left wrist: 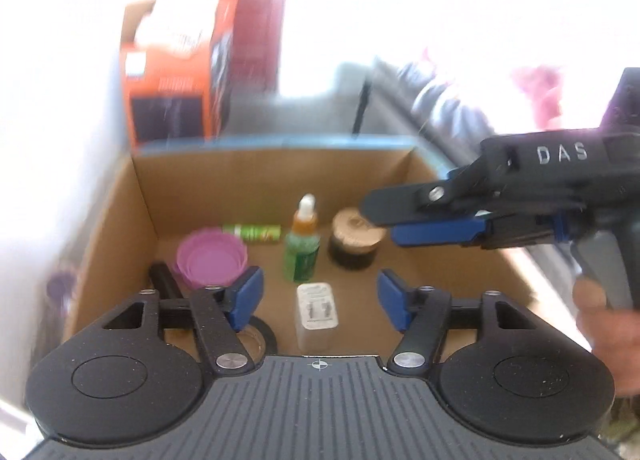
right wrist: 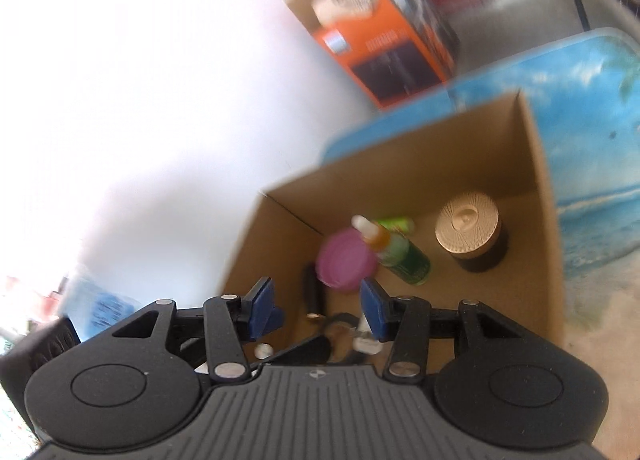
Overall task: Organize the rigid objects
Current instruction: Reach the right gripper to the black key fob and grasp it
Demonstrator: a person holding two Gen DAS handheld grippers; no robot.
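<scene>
Holding a green dropper bottle point(left wrist: 302, 248), pink lid point(left wrist: 211, 256) and wood-topped jar point(left wrist: 354, 238), cardboard box point(left wrist: 192, 179) sits below the left gripper point(left wrist: 320, 294) and right gripper point(right wrist: 320, 310), both open and empty.

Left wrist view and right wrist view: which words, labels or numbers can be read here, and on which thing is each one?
"DAS": raised letters on the right gripper.
Orange box: print too blurred.
White case label: too small.
Green bottle and green tube: print unreadable.

Your left wrist camera looks down, close, into the box point(left wrist: 192, 187); your right one views it from the side. Both share the jar point(left wrist: 354, 236) point(right wrist: 470, 232).
</scene>
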